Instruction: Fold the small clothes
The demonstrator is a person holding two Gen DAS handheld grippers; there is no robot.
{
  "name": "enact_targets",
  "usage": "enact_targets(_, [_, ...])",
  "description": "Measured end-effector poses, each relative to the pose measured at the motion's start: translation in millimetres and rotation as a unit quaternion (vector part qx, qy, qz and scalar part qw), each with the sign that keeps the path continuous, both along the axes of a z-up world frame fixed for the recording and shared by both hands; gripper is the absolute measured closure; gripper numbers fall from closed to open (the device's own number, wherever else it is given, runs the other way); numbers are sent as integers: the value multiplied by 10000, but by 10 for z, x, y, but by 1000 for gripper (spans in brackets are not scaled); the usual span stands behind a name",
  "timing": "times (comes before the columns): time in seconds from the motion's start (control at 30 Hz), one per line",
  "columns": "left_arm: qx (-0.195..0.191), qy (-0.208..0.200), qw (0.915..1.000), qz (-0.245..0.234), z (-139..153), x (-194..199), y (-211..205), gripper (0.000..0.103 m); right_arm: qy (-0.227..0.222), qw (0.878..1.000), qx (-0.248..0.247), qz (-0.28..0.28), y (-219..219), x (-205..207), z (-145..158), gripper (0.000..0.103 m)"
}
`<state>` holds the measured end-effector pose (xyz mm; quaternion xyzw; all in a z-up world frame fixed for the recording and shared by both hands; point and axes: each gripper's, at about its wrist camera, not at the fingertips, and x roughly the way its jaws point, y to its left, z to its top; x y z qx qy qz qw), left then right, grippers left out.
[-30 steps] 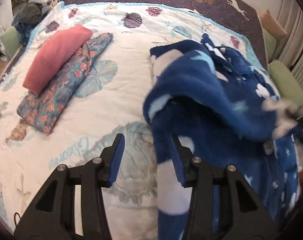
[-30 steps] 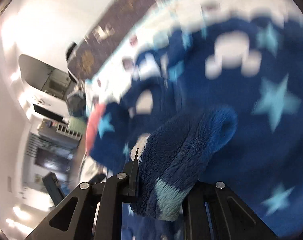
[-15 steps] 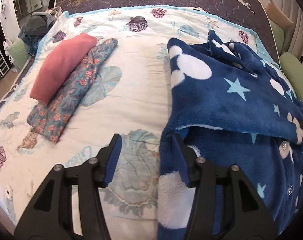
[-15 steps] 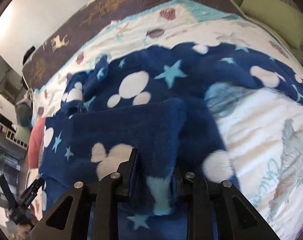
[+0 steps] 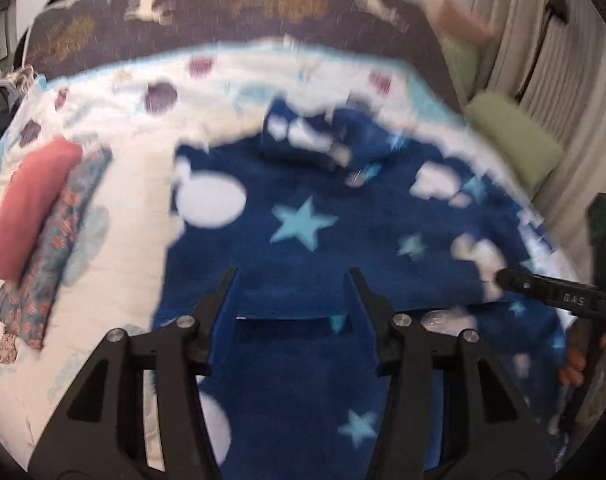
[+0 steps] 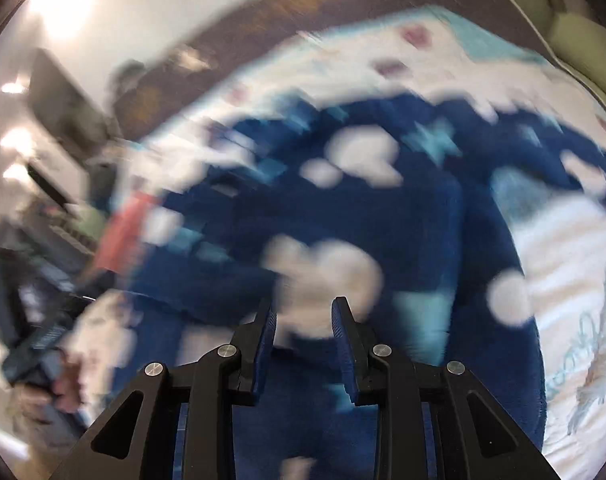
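navy fleece garment (image 5: 343, 216) flat on quilt (image 5: 135, 184) | left gripper (image 5: 291, 280) released | right gripper (image 6: 303, 312) closing, nothing gripped

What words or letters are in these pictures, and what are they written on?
"OAS" (first letter unsure): white letters on a black bar of the right claw, whose jaws are closing with nothing pinched between them.
Teal curly writing on the white bedspread: too blurred to read.
Blue starry garment: only stars and blobs, no words.
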<state>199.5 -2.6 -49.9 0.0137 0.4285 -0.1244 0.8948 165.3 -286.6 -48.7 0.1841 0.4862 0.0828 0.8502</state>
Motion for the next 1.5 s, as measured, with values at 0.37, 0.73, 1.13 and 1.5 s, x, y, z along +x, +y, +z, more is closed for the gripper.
enact_targets(0.37, [206, -57, 9996, 164, -142, -73, 30, 36, -926, 9479, 782, -2947, -1867, -380, 108, 0])
enact_targets(0.73, [-2, -388, 9988, 284, 47, -259, 41, 27, -402, 8128, 2519, -5237, -3417, -600, -748, 6])
enact_targets(1.13, [54, -282, 9977, 614, -36, -206, 187, 27, -1131, 8649, 2151, -4392, -3273, 85, -301, 94])
enact_targets(1.5, [-68, -319, 9967, 745, -11, -313, 306, 27, -2342, 9691, 704, 320, 47, 582, 963, 92])
